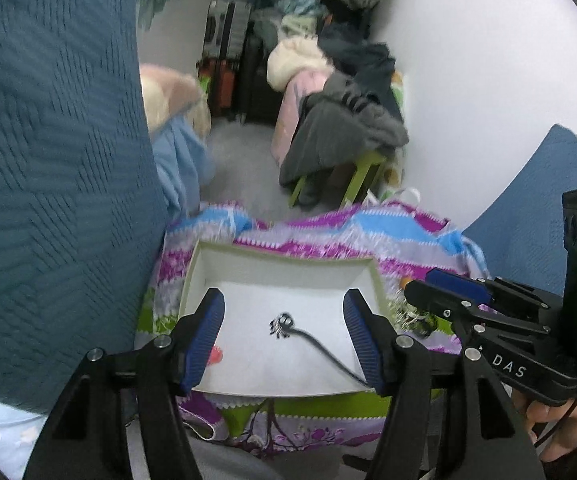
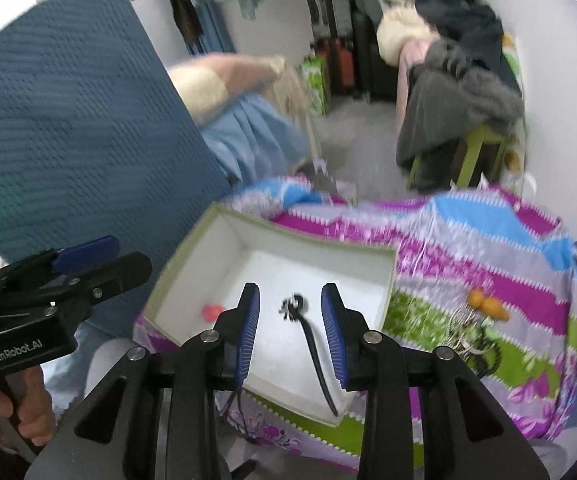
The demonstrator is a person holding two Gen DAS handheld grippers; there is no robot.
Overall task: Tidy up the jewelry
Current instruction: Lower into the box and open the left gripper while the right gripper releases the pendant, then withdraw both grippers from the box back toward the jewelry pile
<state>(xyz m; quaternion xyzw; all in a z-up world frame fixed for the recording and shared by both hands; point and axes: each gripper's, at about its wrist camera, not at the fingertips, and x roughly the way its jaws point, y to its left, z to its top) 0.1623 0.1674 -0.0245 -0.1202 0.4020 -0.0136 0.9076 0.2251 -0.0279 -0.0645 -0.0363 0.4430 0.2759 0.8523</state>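
A shallow white box (image 1: 208, 264) (image 2: 192, 264) lies on a striped purple, blue and green cloth. Inside it lie a black cord with a silvery pendant (image 1: 282, 325) (image 2: 294, 305) and a small red piece (image 1: 216, 354) (image 2: 212, 312). My left gripper (image 1: 284, 340) is open above the box, with the pendant between its blue pads. My right gripper (image 2: 290, 336) is open above the box too, straddling the cord. A tangle of jewelry (image 2: 470, 332) (image 1: 412, 316) with an orange piece (image 2: 488, 304) lies on the cloth right of the box.
A blue quilted cushion (image 1: 48, 160) (image 2: 68, 120) rises at the left, close to the box. Beyond the cloth (image 2: 488, 248) is grey floor, a green stool piled with dark clothes (image 1: 348, 128) and suitcases (image 1: 224, 60) at the back.
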